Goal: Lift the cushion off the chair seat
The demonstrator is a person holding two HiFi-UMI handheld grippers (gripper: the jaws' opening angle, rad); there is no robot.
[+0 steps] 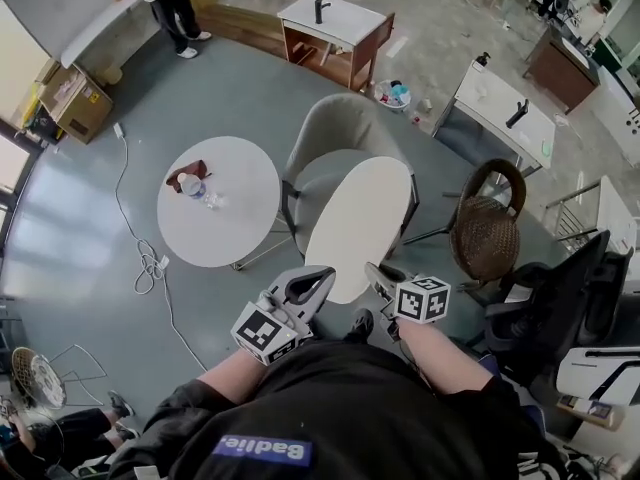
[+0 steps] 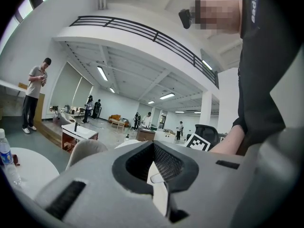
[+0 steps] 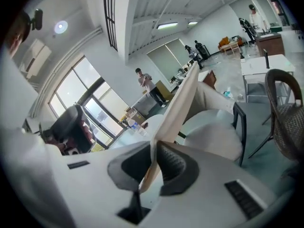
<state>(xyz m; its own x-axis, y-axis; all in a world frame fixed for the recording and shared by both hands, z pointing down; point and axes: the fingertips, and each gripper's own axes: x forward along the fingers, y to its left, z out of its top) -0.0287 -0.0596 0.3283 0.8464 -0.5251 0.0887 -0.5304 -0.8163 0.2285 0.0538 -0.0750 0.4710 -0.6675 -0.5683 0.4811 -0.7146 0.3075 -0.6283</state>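
A cream oval cushion [image 1: 358, 226] hangs tilted above the grey padded chair [image 1: 345, 128], clear of its seat [image 1: 312, 183]. My left gripper [image 1: 318, 276] is shut on the cushion's near edge at the left. My right gripper [image 1: 378, 273] is shut on the same edge at the right. In the left gripper view, a strip of cushion [image 2: 160, 194] is pinched between the jaws of the left gripper [image 2: 154, 167]. In the right gripper view, the cushion [image 3: 183, 99] rises edge-on from the jaws of the right gripper [image 3: 153, 163], with the chair seat [image 3: 213, 137] below it.
A round white table [image 1: 240, 218] left of the chair bears a water bottle [image 1: 192, 186] and a brown object [image 1: 186, 173]. A wicker chair [image 1: 487, 230] and a black office chair [image 1: 560, 288] stand at the right. A cable [image 1: 150, 258] lies on the floor. A person [image 1: 170, 3] stands far left.
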